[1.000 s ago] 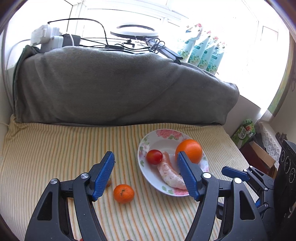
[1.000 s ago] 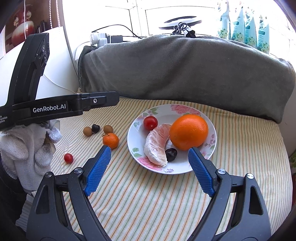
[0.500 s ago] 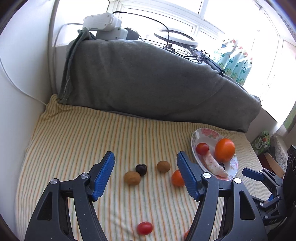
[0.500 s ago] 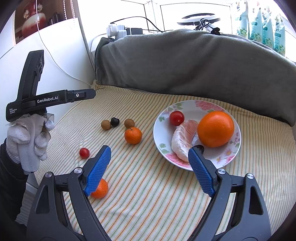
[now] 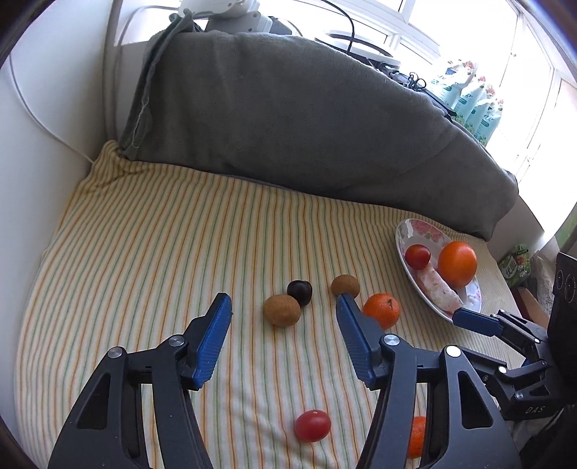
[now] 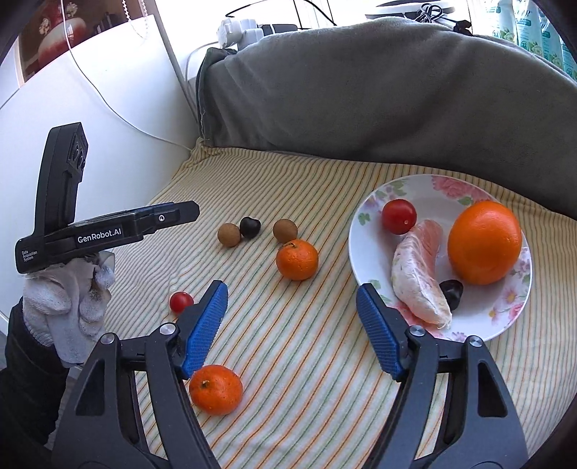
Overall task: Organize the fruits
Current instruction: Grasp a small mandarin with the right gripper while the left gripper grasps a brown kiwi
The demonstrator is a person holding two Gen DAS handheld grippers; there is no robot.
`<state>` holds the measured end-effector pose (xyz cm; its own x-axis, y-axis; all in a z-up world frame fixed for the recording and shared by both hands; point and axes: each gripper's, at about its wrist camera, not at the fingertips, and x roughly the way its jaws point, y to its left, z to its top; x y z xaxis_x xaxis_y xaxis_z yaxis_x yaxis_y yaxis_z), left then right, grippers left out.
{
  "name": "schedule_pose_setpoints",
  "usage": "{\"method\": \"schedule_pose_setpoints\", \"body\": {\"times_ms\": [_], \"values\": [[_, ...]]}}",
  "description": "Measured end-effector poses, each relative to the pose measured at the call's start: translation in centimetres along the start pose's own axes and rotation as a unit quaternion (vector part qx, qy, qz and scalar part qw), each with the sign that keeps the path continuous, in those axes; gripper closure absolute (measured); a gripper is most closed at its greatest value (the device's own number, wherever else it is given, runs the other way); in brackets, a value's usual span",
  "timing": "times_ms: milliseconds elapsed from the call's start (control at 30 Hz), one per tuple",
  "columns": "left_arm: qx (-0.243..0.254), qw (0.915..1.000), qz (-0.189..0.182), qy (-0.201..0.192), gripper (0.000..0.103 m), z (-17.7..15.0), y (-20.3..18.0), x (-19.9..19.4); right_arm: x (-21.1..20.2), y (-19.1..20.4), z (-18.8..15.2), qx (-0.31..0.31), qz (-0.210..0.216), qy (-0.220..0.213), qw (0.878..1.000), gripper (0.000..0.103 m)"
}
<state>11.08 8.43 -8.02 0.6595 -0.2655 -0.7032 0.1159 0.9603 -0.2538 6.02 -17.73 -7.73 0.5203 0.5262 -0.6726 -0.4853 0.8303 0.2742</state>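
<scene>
A floral plate (image 6: 429,194) (image 5: 405,232) holds a big orange (image 6: 485,242), a cherry tomato (image 6: 399,216), a peeled citrus segment (image 6: 418,277) and a dark fruit (image 6: 452,293). On the striped cloth lie two brown round fruits (image 5: 281,310) (image 5: 345,285), a dark fruit (image 5: 299,291), a mandarin (image 5: 381,310) (image 6: 297,259), a second mandarin (image 6: 215,389) and a cherry tomato (image 5: 312,425) (image 6: 181,301). My left gripper (image 5: 283,339) is open just short of the brown fruits. My right gripper (image 6: 292,324) is open and empty above the cloth, left of the plate.
A grey blanket-covered bolster (image 5: 306,119) runs along the back. A white wall (image 5: 32,119) bounds the left. Cables and a power strip (image 6: 241,29) sit behind the bolster, bottles (image 5: 472,104) by the window. A gloved hand (image 6: 68,310) holds the left gripper.
The left gripper has swung left from the plate to the loose fruits and come lower. The right gripper has pulled back and left, so the second mandarin is in view.
</scene>
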Motion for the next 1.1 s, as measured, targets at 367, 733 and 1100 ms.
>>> {"method": "schedule_pose_setpoints", "body": {"times_ms": [367,733,1100], "values": [[0.014,0.9994,-0.011,0.028,0.064,-0.7,-0.1,2.3,3.9,0.9,0.5,0.005,-0.009,0.03,1.0,0.046],[0.025,0.999,-0.009,0.035,0.067,-0.5,0.3,3.6,6.1,1.3,1.2,0.001,-0.031,0.044,0.999,0.053],[0.032,0.9985,-0.007,0.044,0.07,-0.4,0.1,4.9,7.3,2.3,1.8,-0.008,-0.05,0.047,0.998,0.053]]}}
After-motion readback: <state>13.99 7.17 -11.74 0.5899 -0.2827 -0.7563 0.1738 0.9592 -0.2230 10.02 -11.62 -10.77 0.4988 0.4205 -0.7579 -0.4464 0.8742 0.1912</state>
